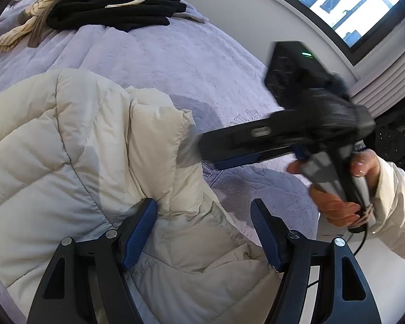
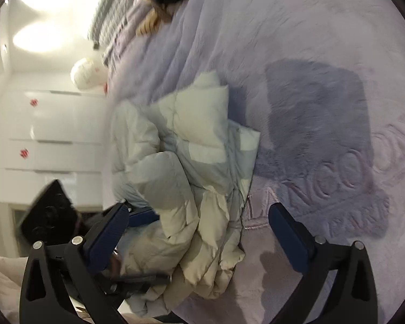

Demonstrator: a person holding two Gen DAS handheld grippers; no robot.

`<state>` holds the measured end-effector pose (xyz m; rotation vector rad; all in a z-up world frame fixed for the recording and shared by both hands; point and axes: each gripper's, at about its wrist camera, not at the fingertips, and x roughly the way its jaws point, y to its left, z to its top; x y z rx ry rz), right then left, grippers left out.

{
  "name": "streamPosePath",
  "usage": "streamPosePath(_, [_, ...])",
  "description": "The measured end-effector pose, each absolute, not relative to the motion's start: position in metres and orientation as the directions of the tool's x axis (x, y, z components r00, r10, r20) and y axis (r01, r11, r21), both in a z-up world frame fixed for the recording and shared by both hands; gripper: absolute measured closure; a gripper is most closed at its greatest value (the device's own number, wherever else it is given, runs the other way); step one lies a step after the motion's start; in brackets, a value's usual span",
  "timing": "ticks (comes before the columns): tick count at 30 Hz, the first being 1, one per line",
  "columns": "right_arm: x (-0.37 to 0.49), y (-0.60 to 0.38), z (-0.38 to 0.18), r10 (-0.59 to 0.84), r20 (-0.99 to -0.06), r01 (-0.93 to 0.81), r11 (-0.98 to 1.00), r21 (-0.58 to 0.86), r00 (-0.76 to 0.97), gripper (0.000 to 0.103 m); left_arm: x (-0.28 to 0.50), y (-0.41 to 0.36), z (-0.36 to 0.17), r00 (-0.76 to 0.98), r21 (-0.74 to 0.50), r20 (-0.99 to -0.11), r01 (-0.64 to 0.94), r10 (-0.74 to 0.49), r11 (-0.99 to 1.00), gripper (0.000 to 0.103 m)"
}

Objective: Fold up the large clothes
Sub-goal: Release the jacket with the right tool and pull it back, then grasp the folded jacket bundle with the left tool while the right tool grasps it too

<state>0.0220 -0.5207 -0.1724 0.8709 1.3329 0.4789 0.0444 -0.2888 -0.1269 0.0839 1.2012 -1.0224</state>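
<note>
A cream puffer jacket (image 1: pixel 94 162) lies bunched on the lavender bedspread (image 1: pixel 162 62). My left gripper (image 1: pixel 203 216) is closed around a thick fold at the jacket's near edge, and its left pad presses into the padding. In the right wrist view the jacket (image 2: pixel 191 156) is a folded heap, and the left gripper's blue finger (image 2: pixel 143 217) reaches into its left side. My right gripper (image 2: pixel 199 216) stands wide open above the heap, its pads clear of the fabric. From the left wrist view the right gripper (image 1: pixel 202 148) is blurred, its tip beside the jacket's right edge, held by a hand (image 1: pixel 337 208).
Folded black clothes (image 1: pixel 116 10) and a striped cream garment (image 1: pixel 40 8) lie at the far end of the bed. A window (image 1: pixel 345 5) and a white wall are to the right. White cupboard doors (image 2: pixel 54 129) and a white round object (image 2: pixel 87 74) stand beyond the bed's left side.
</note>
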Motion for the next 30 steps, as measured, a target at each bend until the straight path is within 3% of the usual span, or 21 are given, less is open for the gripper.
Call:
streamPosePath(12, [0.050,-0.499,-0.230,0.812,-0.561,0.244,0.518,0.820,0.162,0.000,0.061,-0.239,-0.093,0.048,-0.478,-0.789,0.576,-0.612,0.663,0.031])
streamPosePath(14, [0.049,-0.498,-0.231,0.811,-0.562,0.245,0.518,0.819,0.162,0.000,0.066,-0.221,-0.085,0.080,-0.472,-0.793,0.547,-0.604,0.692,0.012])
streamPosePath(15, [0.049,-0.497,-0.231,0.809,-0.564,0.246,0.521,0.817,0.162,0.000,0.069,-0.209,-0.081,0.106,-0.462,-0.795,0.531,-0.597,0.710,0.009])
streamPosePath(20, [0.044,-0.501,-0.228,0.805,-0.570,0.249,0.526,0.814,0.163,0.000,0.084,-0.160,-0.074,0.173,-0.420,-0.819,0.467,-0.546,0.778,0.008])
streamPosePath(23, [0.046,-0.499,-0.228,0.804,-0.573,0.250,0.528,0.812,0.162,0.000,0.102,-0.121,-0.087,0.148,-0.495,-0.807,0.360,-0.572,0.791,0.008])
streamPosePath(27, [0.047,-0.498,-0.225,0.799,-0.580,0.251,0.536,0.806,0.158,0.000,0.126,-0.071,-0.141,0.031,-0.728,-0.676,0.126,-0.736,0.674,0.008])
streamPosePath(30, [0.049,-0.495,-0.224,0.799,-0.581,0.250,0.538,0.805,0.153,0.000,0.130,-0.060,-0.176,0.003,-0.770,-0.636,0.066,-0.772,0.635,0.008])
